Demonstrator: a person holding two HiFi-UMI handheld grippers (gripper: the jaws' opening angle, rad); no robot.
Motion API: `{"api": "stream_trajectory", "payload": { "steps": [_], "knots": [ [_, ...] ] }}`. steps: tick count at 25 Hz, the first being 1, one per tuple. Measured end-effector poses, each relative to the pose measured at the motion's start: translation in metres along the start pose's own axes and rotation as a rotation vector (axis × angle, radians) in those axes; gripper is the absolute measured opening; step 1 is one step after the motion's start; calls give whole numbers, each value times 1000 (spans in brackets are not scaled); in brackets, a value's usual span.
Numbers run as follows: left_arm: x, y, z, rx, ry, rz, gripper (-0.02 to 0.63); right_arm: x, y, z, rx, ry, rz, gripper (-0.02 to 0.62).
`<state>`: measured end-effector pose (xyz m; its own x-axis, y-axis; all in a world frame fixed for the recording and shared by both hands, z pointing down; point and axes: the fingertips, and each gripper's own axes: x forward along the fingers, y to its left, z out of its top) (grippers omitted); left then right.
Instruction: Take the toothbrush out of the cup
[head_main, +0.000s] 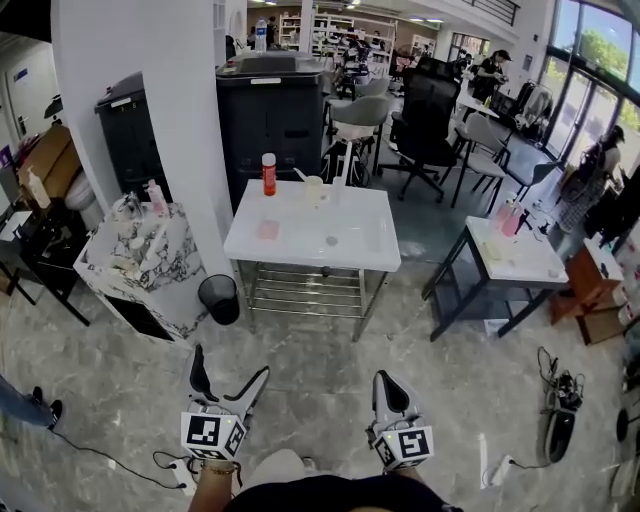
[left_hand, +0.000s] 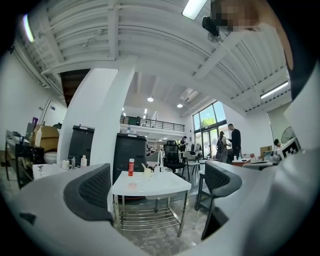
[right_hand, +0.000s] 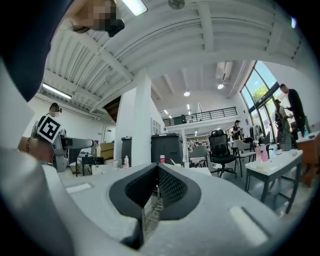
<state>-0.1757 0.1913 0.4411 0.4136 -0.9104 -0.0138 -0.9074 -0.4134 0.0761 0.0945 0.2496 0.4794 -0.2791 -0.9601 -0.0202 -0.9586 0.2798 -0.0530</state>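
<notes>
Left tool is gaping wide and empty, right tool is sitting shut, while the toothbrush is leaning in the cup on the counter, well ahead between them.

A white table stood on the marbled floor, with a wire shelf under its top. Along the top's far edge stood a red bottle and, to its right, a pale cup. Nearer the middle lay a flat pink patch and a small grey spot.
</notes>
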Motion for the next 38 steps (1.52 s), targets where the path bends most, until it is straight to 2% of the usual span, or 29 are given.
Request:
{"api": "stream_trajectory", "payload": {
  "steps": [6,13,26,34,38],
  "knots": [
    [2,15,-10,-28,20,47,555,12,-10,-16,29,33,-3,3],
    [55,35,-20,-19,7,46,555,52,-32,-28,8,41,-35,3],
    [243,98,-9,-8,10,-40,555,225,-93,-17,15,12,-118,3],
    [356,151,-12,1,53,-72,555,347,-126,-9,28,24,-151,3],
    [405,163,-17,6,69,-117,555,383,-144,-7,26,9,-175,3]
  ]
}}
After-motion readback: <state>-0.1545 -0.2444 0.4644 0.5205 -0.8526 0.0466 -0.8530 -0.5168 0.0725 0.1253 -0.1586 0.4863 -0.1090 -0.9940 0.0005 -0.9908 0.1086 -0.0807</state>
